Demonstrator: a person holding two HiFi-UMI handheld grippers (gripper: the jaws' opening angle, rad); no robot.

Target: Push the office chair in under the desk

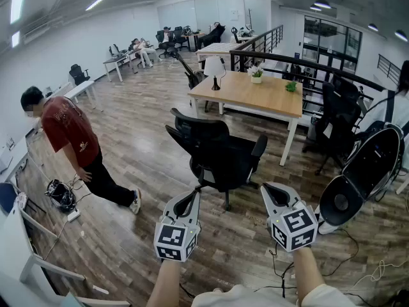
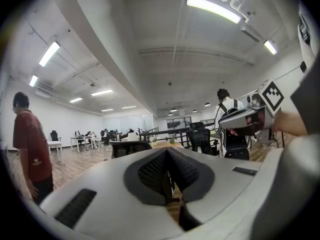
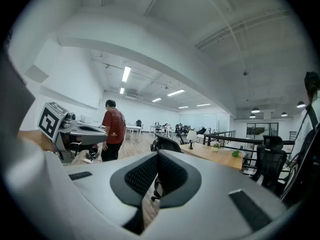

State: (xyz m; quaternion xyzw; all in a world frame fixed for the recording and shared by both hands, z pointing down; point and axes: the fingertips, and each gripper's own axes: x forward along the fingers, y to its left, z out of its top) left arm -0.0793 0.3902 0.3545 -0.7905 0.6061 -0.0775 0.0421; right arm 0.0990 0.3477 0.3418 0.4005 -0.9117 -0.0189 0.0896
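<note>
Left gripper [image 1: 190, 198], right gripper [image 1: 271, 192] behind chair [image 1: 220, 155]

Two grippers [image 1: 186, 203] [image 1: 275, 196], one lamp [image 1: 215, 69], two potted plants [image 1: 256, 75] [image 1: 291, 86].

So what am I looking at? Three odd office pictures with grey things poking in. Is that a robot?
No robot: a person holds a two-jaw tool in each hand. The head view comes from a camera on the person's head; the left tool and right tool show at the bottom. The other two pictures come from cameras riding on each tool. Both are shut, holding nothing. A black office chair stands on the wooden floor, not yet under the desk, which carries a lamp and plants.
</note>
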